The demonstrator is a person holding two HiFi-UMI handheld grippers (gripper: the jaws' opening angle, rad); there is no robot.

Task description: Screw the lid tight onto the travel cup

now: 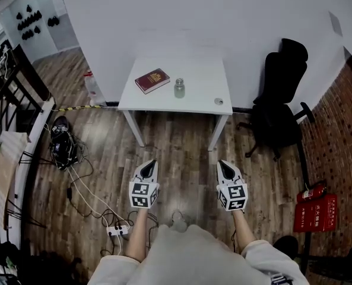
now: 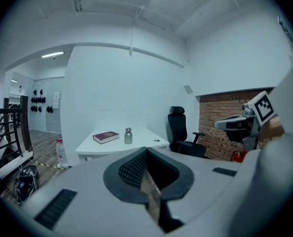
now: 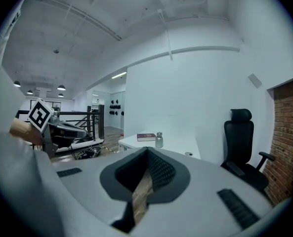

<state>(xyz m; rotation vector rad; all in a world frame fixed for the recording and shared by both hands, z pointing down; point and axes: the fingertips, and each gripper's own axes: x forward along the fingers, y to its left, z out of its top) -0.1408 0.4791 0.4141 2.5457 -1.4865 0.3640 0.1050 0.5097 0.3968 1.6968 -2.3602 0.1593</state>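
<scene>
Standing well back from the white tabletop here, with left tool and right tool both pressed together on nothing, travel cup upright mid-tabletop near the red book and what looks like the lid lying apart toward the right front corner. Best to walk right up first, spread the jaws, pin the cup low with one tool and lift the lid flat with the other. Then seat it level on the mouth before twisting, or probably cross-threads.
</scene>
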